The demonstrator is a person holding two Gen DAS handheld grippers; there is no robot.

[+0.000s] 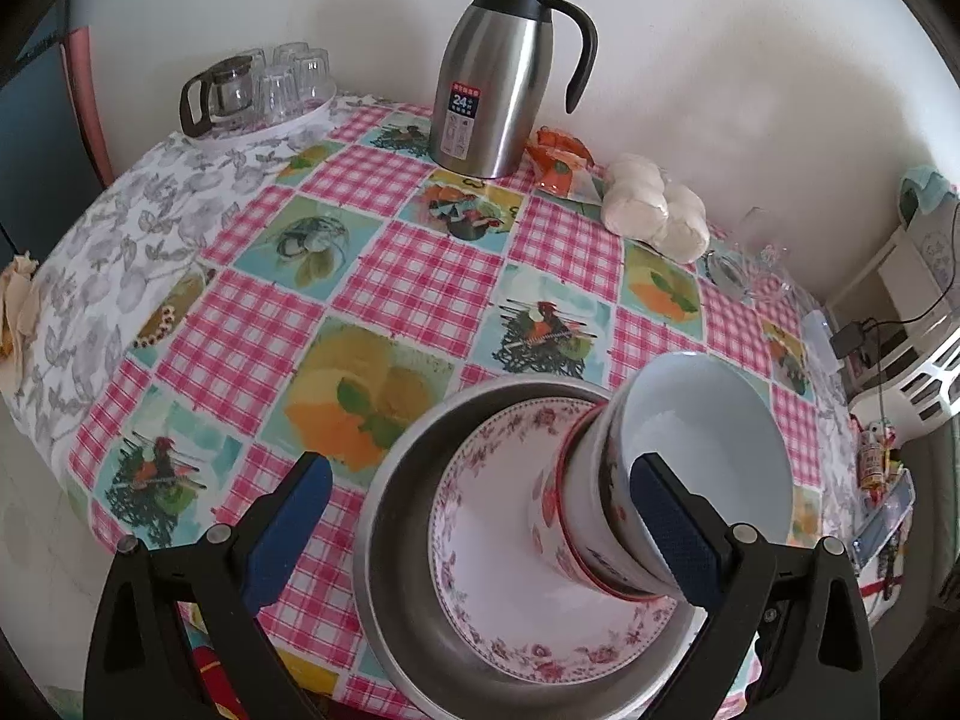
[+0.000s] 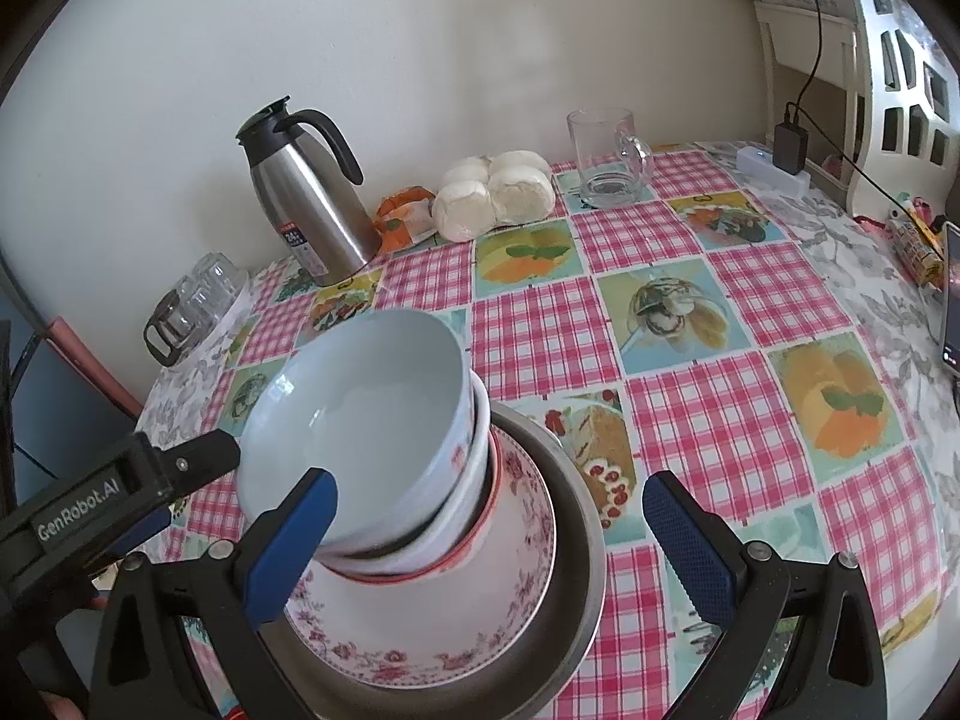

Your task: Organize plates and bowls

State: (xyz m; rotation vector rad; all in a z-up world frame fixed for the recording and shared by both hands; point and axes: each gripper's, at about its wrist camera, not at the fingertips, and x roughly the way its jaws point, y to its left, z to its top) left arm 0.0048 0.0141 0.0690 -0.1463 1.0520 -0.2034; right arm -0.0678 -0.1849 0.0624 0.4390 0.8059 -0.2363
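- Left gripper [image 1: 480, 516]: jaws spread wide, gripping nothing. Its right blue pad [image 1: 675, 528] lies across the near wall of the top bowl at about 4 o'clock in the left wrist view; whether it touches cannot be told. The left pad hangs over bare cloth at 8 o'clock.
- Right gripper [image 2: 489, 540]: jaws also wide apart and empty. In the right wrist view its left pad overlaps the near rim of the stack at 7 o'clock; its right pad is over cloth at 5 o'clock, apart from the dishes.
- Stack of bowls [image 2: 384, 420]: a pale blue-white bowl [image 1: 708, 438] nested on top of others with red trim, the pile leaning. It stands in the floral plate.
- Floral plate [image 1: 510, 630]: white with a pink flower border, lying inside the metal pan [image 1: 396, 510], near the table's front edge.
- Checked tablecloth [image 1: 372, 276]: pink gingham with picture squares.
- White buns [image 2: 492, 192] at 12 o'clock in the right wrist view, a glass mug [image 2: 606, 156] at 1 o'clock.
- Steel thermos jug [image 1: 498, 72] by the wall at 12 o'clock in the left wrist view; a tray of glasses [image 1: 264, 90] at 10 o'clock.
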